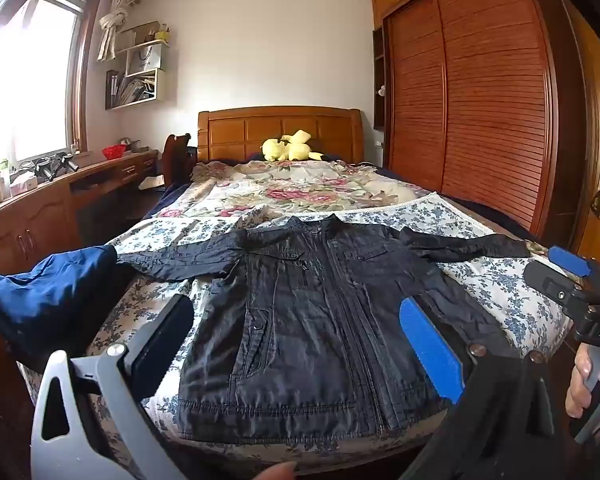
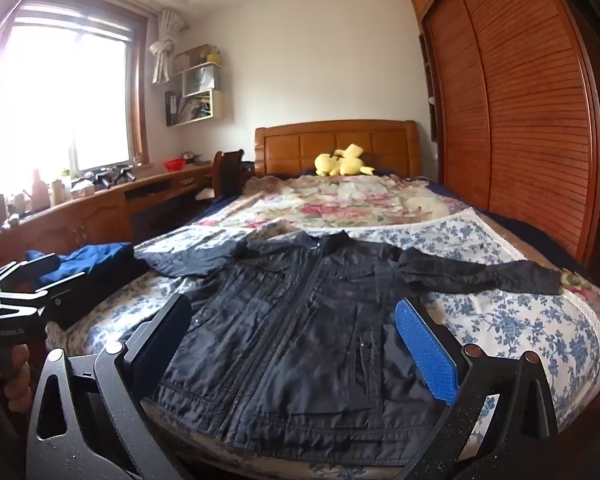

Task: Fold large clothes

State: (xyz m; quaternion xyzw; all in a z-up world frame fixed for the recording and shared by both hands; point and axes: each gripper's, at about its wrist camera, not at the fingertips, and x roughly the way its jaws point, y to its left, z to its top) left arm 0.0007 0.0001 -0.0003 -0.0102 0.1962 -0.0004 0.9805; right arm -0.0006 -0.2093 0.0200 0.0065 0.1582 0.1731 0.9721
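1. The dark jacket [image 1: 320, 320] lies flat and face up on the bed [image 1: 512, 304], zipped, collar toward twelve o'clock, hem at the foot edge toward six, one sleeve spread toward nine and the other toward three.
2. The left tongs [image 1: 296, 344] hang released over the lower body of the jacket, jaws spread wide, nothing between them.
3. The right tongs [image 2: 300, 344] are likewise released and empty, hovering over the jacket's lower front.
4. Risk: the shell looks thin and slippery, so a pinch on one layer alone would likely lift only the front panel and drag the back into creases.
5. Risk: the hem sits just at the foot edge; a tug toward six could slide the whole jacket off the bed.
6. Risk: the blue garment [image 1: 48, 292] lies at nine, touching or overlapping the sleeve end there; folding that sleeve inward could catch it.
7. Open room: bare floral quilt [image 1: 284, 188] beyond the collar at twelve and beside the sleeve at three; the wardrobe [image 1: 480, 120] stands well clear.
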